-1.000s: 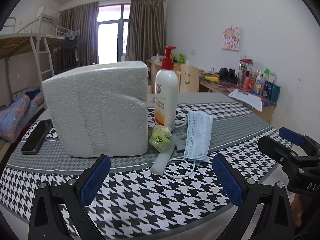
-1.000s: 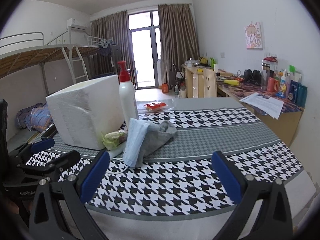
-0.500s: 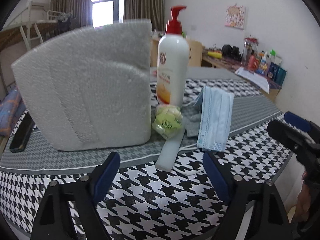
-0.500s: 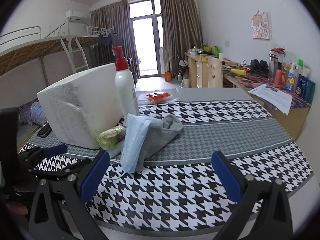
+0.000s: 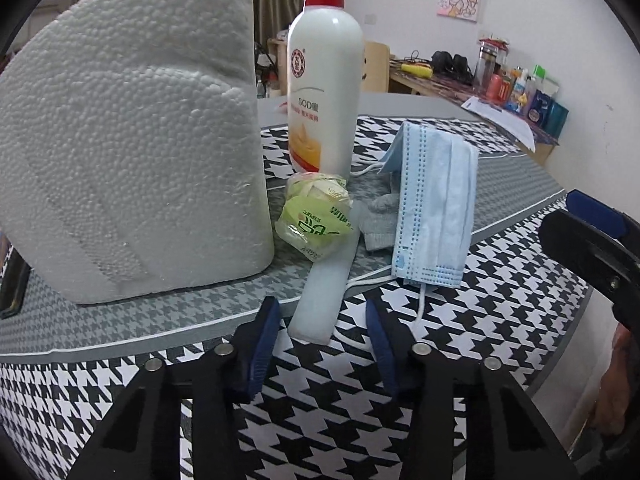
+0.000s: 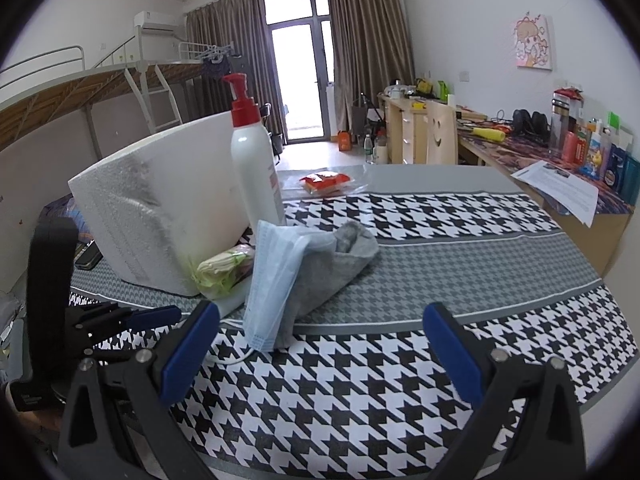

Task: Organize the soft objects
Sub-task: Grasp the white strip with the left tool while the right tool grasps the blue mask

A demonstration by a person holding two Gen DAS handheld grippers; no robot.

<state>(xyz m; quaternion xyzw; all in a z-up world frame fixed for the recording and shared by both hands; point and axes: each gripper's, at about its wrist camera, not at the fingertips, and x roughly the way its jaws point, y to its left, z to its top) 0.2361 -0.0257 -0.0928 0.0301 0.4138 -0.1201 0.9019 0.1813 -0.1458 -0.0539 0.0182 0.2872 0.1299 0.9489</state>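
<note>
On the houndstooth cloth a blue face mask [image 5: 436, 208] [image 6: 276, 276] drapes over a grey sock [image 5: 378, 216] [image 6: 336, 268]. Beside them lie a crumpled green-yellow packet [image 5: 316, 216] [image 6: 224, 268] and a white foam strip [image 5: 324, 292] [image 6: 232, 300]. Behind stand a big white foam block [image 5: 132, 152] [image 6: 160, 208] and a red-pump lotion bottle [image 5: 324, 92] [image 6: 256, 160]. My left gripper [image 5: 320, 312] [image 6: 160, 314] is closing, its pads flanking the strip's near end without pressing it. My right gripper [image 6: 322, 314] [image 5: 592, 216] stands wide open short of the mask, with nothing between its fingers.
A black phone [image 6: 88, 258] lies left of the foam block. A red snack pack [image 6: 326, 182] sits at the table's far side. A cluttered desk with papers [image 6: 560, 188] runs along the right wall; a bunk bed stands at the left.
My left gripper came forward and down toward the foam strip, and its jaws narrowed from wide open. The right gripper edged slightly nearer the mask.
</note>
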